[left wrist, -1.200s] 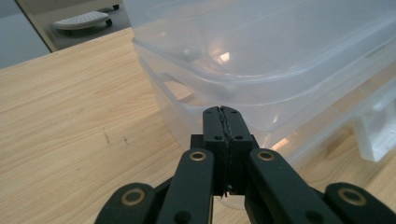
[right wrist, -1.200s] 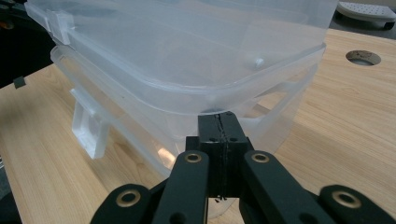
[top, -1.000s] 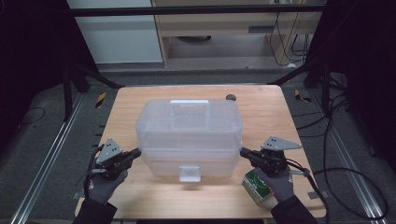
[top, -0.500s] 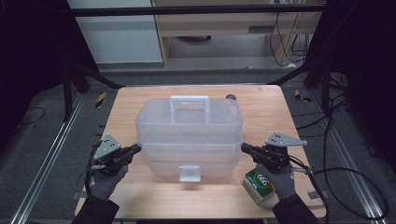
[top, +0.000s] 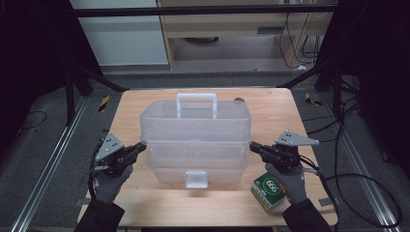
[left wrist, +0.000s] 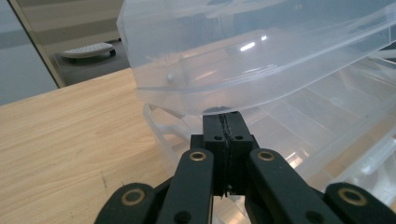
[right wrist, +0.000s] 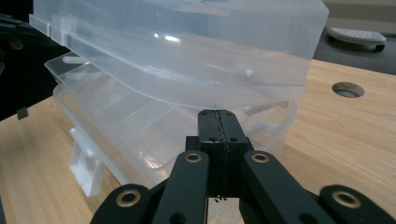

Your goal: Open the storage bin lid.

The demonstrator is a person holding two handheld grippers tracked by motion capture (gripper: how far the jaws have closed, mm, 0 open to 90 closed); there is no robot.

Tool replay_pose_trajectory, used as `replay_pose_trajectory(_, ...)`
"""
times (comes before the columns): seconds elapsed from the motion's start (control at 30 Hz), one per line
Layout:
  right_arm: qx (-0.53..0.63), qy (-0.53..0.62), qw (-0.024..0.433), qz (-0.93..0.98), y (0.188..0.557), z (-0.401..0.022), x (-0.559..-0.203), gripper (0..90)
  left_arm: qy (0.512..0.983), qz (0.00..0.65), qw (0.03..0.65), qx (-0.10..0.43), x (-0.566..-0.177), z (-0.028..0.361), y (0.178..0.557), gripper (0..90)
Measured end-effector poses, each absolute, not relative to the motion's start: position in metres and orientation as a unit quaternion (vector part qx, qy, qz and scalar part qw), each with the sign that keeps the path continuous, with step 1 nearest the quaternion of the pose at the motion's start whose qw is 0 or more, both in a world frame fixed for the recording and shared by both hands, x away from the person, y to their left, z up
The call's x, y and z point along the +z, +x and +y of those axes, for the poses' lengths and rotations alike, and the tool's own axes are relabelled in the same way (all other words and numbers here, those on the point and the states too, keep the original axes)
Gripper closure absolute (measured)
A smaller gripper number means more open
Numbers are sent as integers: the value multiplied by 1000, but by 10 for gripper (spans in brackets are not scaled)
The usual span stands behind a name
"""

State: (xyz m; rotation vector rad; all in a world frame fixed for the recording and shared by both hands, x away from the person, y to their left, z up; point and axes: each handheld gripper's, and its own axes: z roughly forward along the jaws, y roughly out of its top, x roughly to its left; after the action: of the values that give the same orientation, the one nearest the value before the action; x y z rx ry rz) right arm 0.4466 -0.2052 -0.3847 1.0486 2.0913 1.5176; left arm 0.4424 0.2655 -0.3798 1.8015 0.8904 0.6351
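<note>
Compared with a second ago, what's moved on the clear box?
The clear box's lid has tipped up at the front, raised by the shut left gripper and right gripper under its side edges; its handle stands higher. The base and green box stayed put.

Wooden bench, pale grain, rectangular, standing on a dark floor between metal rails. At its centre rests a clear plastic box with a handle on its lid and a latch tab facing the near edge; the lid part sits raised above the base. A green carton lies near the right front corner, just beside the box. A round hole marks the bench behind the box.
</note>
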Motion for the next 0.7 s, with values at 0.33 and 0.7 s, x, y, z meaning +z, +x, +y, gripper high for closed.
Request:
replay_pose_trajectory(0.33, 533, 370, 177, 740, 447, -205, -385, 900, 745, 374, 477, 278, -385, 265, 443, 846)
replay_pose_trajectory(0.7, 531, 370, 174, 742, 447, -204, -385, 900, 741, 380, 467, 298, -390, 263, 449, 635)
